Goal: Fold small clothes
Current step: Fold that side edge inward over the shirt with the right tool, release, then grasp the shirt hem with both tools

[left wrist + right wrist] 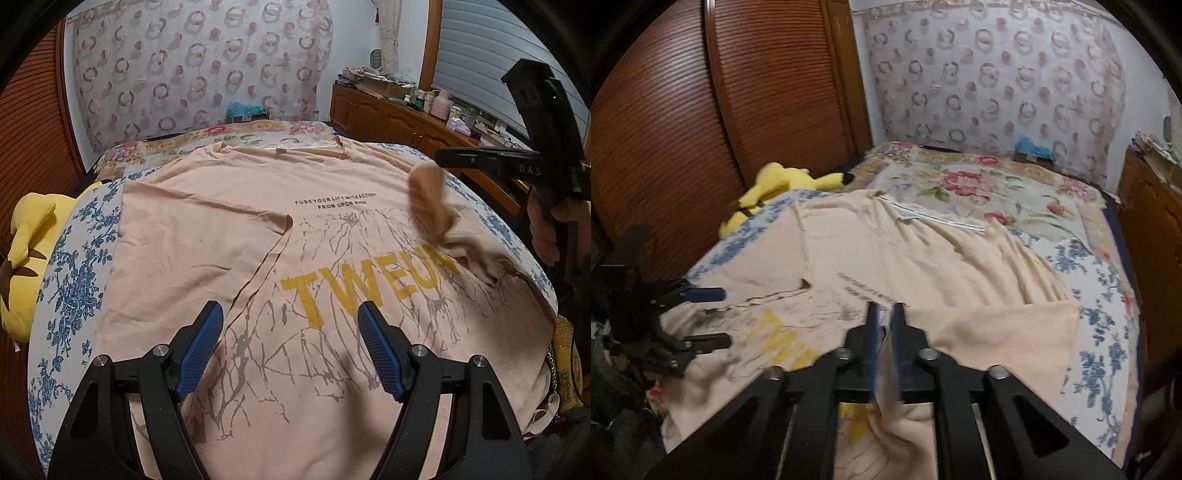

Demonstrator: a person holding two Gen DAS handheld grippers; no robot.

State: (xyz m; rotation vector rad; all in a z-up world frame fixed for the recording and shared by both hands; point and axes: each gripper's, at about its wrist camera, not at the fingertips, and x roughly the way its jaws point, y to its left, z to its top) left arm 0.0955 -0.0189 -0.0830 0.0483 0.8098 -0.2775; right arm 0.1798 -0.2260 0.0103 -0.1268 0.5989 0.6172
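Note:
A peach T-shirt [207, 243] with yellow letters "TWEUN" lies face up on the bed; its left sleeve and side are folded in over the front. My left gripper [290, 314] is open and empty, just above the shirt's lower front. My right gripper [885, 314] is shut on the shirt's right sleeve or side edge and lifts it above the shirt [923, 258]. The right gripper also shows in the left wrist view [439, 158], with raised, blurred cloth hanging from it. The left gripper shows open at the left of the right wrist view [720, 317].
The bed has a blue floral sheet [70, 295] and a floral quilt [979, 184] at the head. A yellow plush toy [26, 240] lies at the bed's left edge by the brown slatted wardrobe [683, 110]. A cluttered wooden cabinet [399, 110] stands on the right.

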